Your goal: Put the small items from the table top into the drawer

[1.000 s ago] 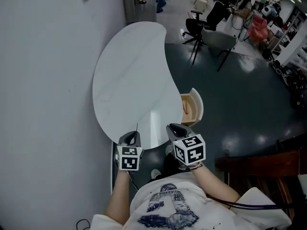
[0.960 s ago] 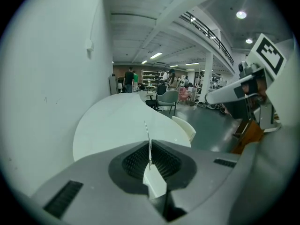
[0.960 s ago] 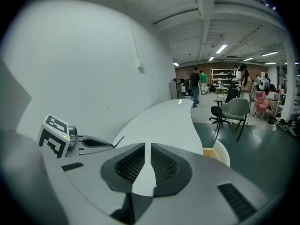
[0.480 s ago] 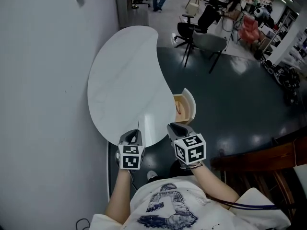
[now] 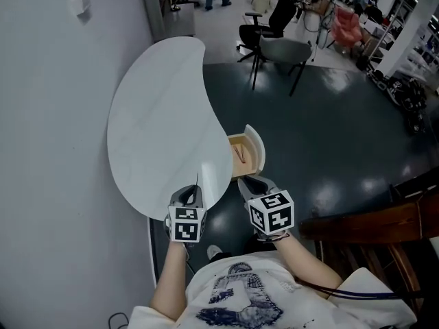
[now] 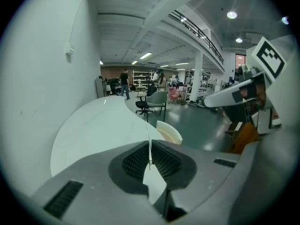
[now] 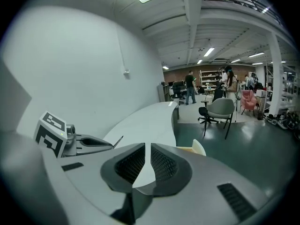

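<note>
A white kidney-shaped table [image 5: 161, 115] stands against the wall, and its small wooden drawer [image 5: 245, 153] hangs open on the right side. A thin reddish item lies inside the drawer. My left gripper [image 5: 194, 192] hovers at the table's near tip, shut on a thin metal pin [image 5: 197, 181] that sticks up from its pads. The left gripper view shows the pin [image 6: 149, 146] between the closed pads, with the drawer [image 6: 169, 132] beyond. My right gripper [image 5: 248, 181] is just right of the table's tip, in front of the drawer. Its jaws stand a narrow slit apart with nothing between them [image 7: 146, 154].
A grey wall [image 5: 48, 149] runs along the left. A dark wooden chair [image 5: 370, 232] stands close on my right. Office chairs [image 5: 274, 46] and people are far back across the dark floor.
The table and drawer have slid left in the head view as both grippers moved sideways past the table's near tip. The pin stays in the left gripper.
</note>
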